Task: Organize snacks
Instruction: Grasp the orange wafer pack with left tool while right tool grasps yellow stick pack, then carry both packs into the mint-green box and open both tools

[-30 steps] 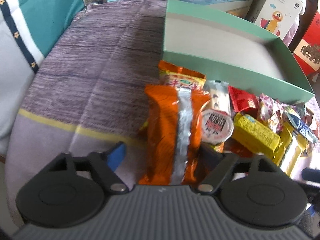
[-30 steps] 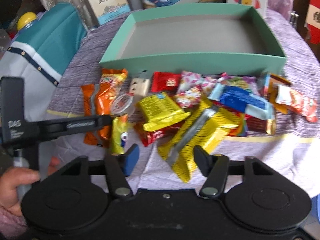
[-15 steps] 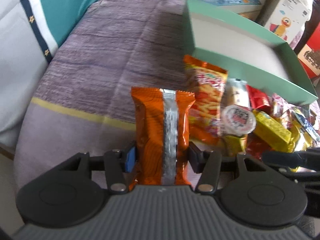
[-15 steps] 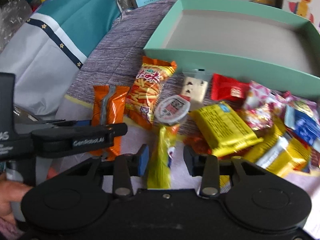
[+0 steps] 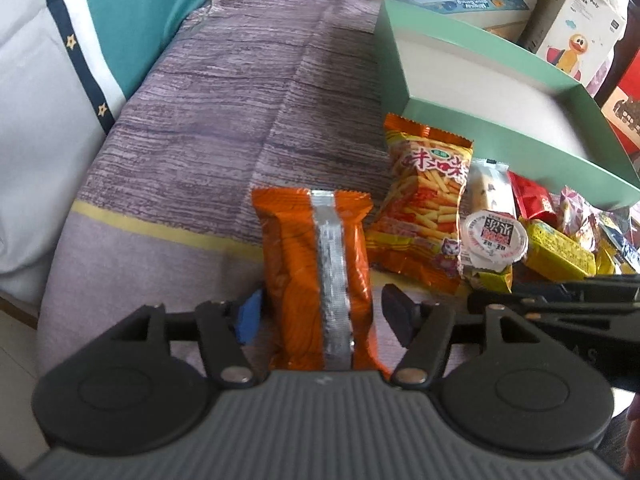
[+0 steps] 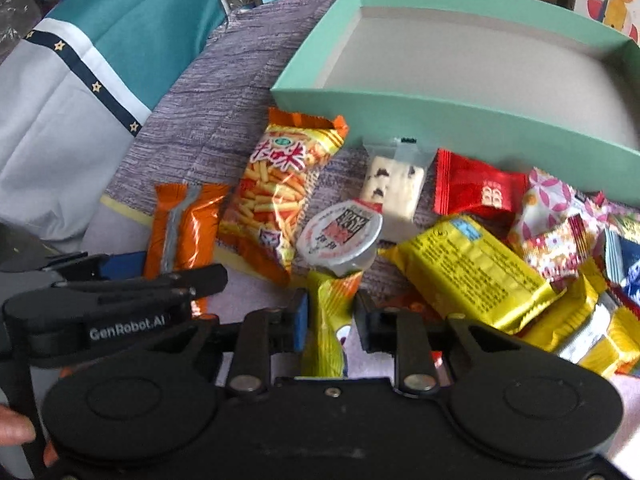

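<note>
An orange snack packet with a silver seam (image 5: pixel 320 276) lies on the purple cloth between the fingers of my left gripper (image 5: pixel 322 314). The jaws stand a little wider than the packet, open, with a gap on the right side. It also shows in the right wrist view (image 6: pixel 182 228). My right gripper (image 6: pixel 330 320) straddles a yellow-orange packet (image 6: pixel 326 316); the pads sit close at both sides, contact unclear. The empty green box (image 6: pixel 460 116) lies behind the snack pile.
An orange fries bag (image 6: pixel 276 188), a round sealed cup (image 6: pixel 340 236), a white nougat bar (image 6: pixel 394 184), a red candy (image 6: pixel 476 188) and yellow packets (image 6: pixel 476 276) lie before the box. A teal and white cushion (image 5: pixel 60 80) is at left. Toy boxes (image 5: pixel 576 28) stand behind.
My left gripper has opened slightly around the orange packet. My right gripper has moved forward and narrowed around the yellow-orange packet.
</note>
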Demonstrator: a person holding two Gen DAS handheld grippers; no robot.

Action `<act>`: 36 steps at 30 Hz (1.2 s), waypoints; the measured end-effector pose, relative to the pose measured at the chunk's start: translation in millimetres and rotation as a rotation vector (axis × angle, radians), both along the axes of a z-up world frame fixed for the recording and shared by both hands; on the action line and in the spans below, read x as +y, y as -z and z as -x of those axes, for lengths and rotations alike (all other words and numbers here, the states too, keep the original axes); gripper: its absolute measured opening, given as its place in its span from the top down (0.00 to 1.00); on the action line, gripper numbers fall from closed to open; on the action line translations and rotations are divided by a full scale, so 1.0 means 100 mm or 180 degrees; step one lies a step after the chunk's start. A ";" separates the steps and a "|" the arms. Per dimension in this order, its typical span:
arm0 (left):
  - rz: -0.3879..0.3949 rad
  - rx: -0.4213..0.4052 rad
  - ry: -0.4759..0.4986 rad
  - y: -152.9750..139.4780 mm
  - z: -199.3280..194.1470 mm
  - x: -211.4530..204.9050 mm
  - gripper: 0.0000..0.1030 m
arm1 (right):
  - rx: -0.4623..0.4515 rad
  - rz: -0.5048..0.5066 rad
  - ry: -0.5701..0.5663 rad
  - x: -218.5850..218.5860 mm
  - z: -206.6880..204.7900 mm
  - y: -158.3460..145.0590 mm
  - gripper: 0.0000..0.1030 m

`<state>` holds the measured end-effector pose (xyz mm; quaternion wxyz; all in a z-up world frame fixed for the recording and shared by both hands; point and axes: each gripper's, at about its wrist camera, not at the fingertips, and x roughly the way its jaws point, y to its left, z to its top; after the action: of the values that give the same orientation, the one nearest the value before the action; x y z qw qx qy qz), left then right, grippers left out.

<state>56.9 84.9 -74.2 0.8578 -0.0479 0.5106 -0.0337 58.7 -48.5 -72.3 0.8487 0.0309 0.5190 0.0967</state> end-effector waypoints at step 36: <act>0.0110 -0.0441 0.0583 -0.92 -1.60 -0.83 0.50 | -0.0624 -0.0574 0.0670 -1.07 -1.51 -1.09 0.77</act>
<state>217.4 2.1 17.4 0.8834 -0.0133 0.4517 -0.1240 209.5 -155.3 36.2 0.8945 0.1515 0.4168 0.0559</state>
